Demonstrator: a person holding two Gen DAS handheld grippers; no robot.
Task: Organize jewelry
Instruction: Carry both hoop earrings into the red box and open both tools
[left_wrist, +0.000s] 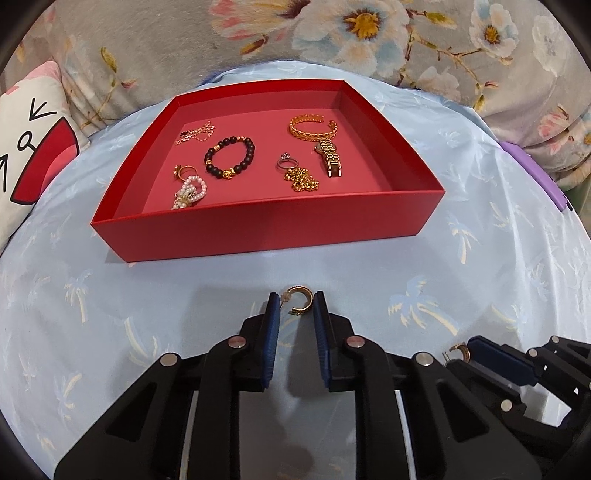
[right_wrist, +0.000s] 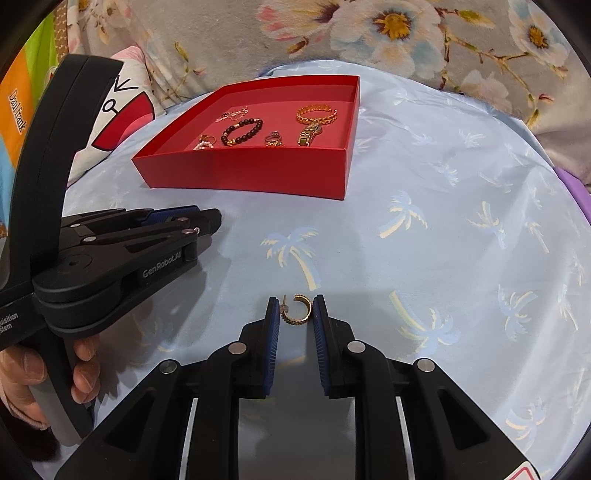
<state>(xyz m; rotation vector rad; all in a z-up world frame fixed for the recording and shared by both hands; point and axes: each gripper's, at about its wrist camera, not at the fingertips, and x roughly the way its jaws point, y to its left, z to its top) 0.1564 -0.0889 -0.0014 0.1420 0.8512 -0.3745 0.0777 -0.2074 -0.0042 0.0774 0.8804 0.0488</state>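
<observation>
A red tray (left_wrist: 273, 229) sits on the light blue cloth and shows in both views (right_wrist: 258, 170). It holds a gold cuff (left_wrist: 312, 127), a gold watch (left_wrist: 328, 157), a dark bead bracelet (left_wrist: 229, 157), rings, chains and a pearl piece (left_wrist: 188, 194). My left gripper (left_wrist: 295, 306) is shut on a gold hoop earring (left_wrist: 301, 301) just above the cloth, in front of the tray. My right gripper (right_wrist: 295, 310) is shut on a second gold hoop earring (right_wrist: 297, 310), to the right of the left gripper (right_wrist: 177, 225).
A floral blanket (left_wrist: 369, 40) lies behind the tray. A white and red pillow (left_wrist: 29, 147) lies at the left. A purple edge (left_wrist: 535, 173) shows at the right. The blue cloth (right_wrist: 443, 240) has a palm print.
</observation>
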